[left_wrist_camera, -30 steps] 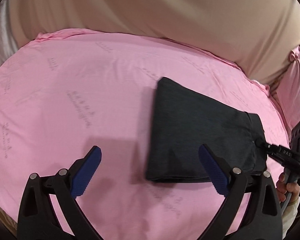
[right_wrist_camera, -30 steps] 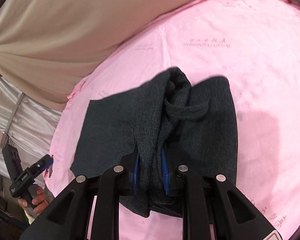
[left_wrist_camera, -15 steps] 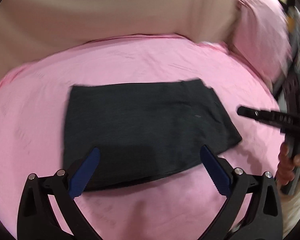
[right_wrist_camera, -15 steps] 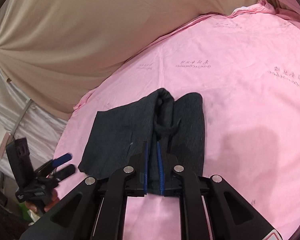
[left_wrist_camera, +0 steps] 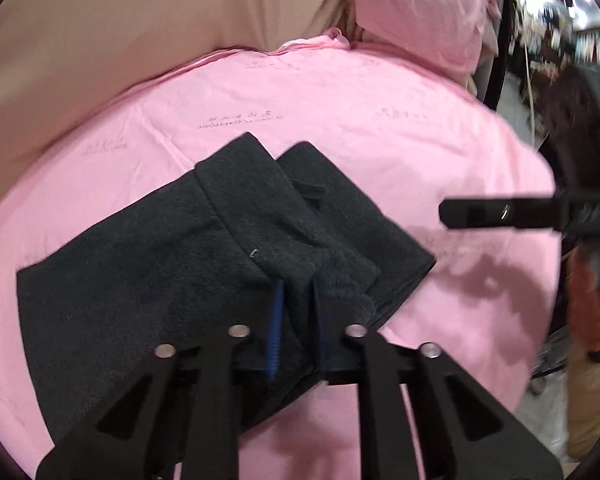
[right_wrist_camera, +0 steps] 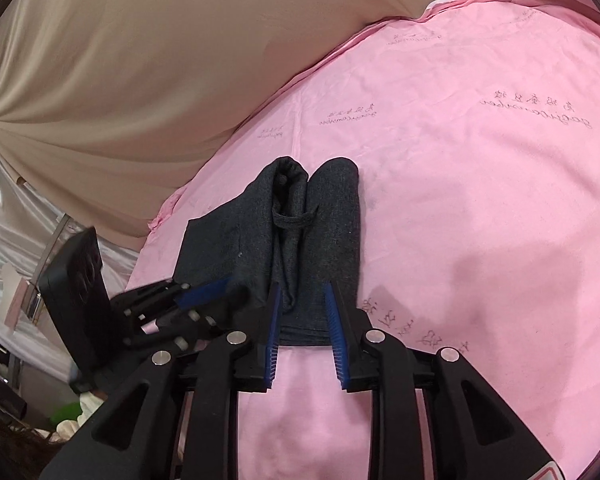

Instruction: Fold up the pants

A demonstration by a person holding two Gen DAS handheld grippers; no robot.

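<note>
The left gripper (left_wrist_camera: 298,300) is closing, pinching a ridge of the dark grey pants (left_wrist_camera: 148,280). The right gripper (right_wrist_camera: 302,308) (blue pads) is opening around the loosened fold. The pants lie folded near the pink sheet's (right_wrist_camera: 480,200) near edge; beige fabric (right_wrist_camera: 140,60) lies beyond.

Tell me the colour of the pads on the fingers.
Blue, ribbed pads on black fingers; clearest in the right wrist view.

A bed (right_wrist_camera: 480,184) covered by a pink sheet (left_wrist_camera: 340,92) printed with faint dark lettering carries the dark grey pants (left_wrist_camera: 148,280), folded into a flat bundle near its edge. A pink pillow (left_wrist_camera: 420,8) lies at the far end.
</note>
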